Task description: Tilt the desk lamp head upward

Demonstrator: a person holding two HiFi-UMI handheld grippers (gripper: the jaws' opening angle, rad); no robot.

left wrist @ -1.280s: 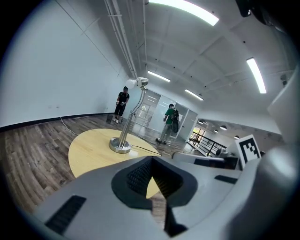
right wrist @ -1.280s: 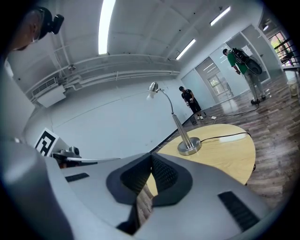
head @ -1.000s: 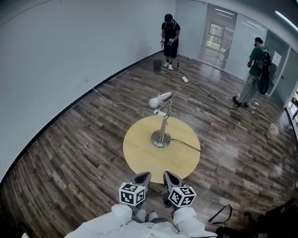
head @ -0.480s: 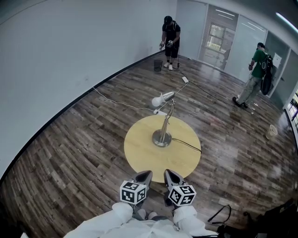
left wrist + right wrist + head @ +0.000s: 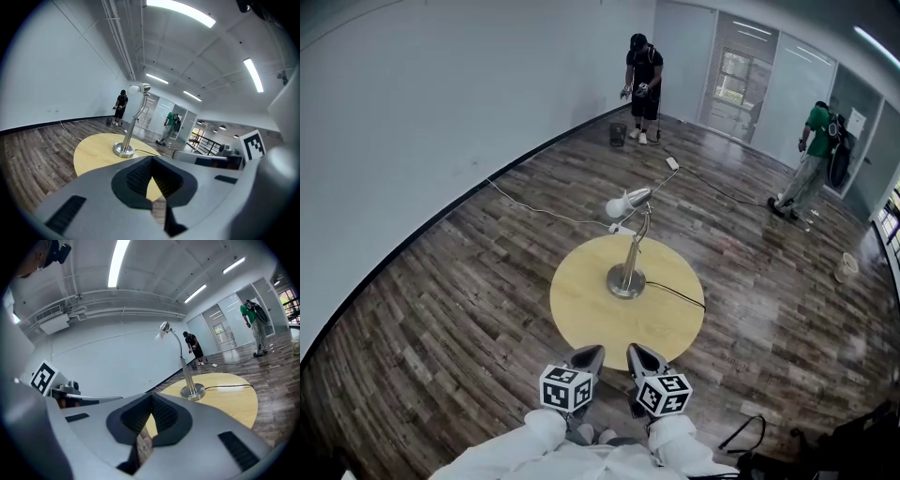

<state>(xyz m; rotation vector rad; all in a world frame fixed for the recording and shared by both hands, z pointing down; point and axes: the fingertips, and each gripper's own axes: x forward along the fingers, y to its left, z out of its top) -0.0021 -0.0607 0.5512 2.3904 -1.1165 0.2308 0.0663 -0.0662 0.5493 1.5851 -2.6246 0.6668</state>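
Left gripper (image 5: 587,357) and right gripper (image 5: 643,357) hovering at near edge of round table (image 5: 581,314), both jaws pressed together, gripping nothing

Lamp (image 5: 633,246) standing mid-table, head (image 5: 625,201) well apart from both

Risk: pushing head with base (image 5: 624,281) unbraced, lamp tipping or sliding; closed jaws slipping off head

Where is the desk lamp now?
In the head view, the desk lamp stands near the centre of the round table, mid-frame, straight ahead of the person.

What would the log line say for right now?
left gripper: shut, empty | right gripper: shut, empty | desk lamp: untouched, standing on round table
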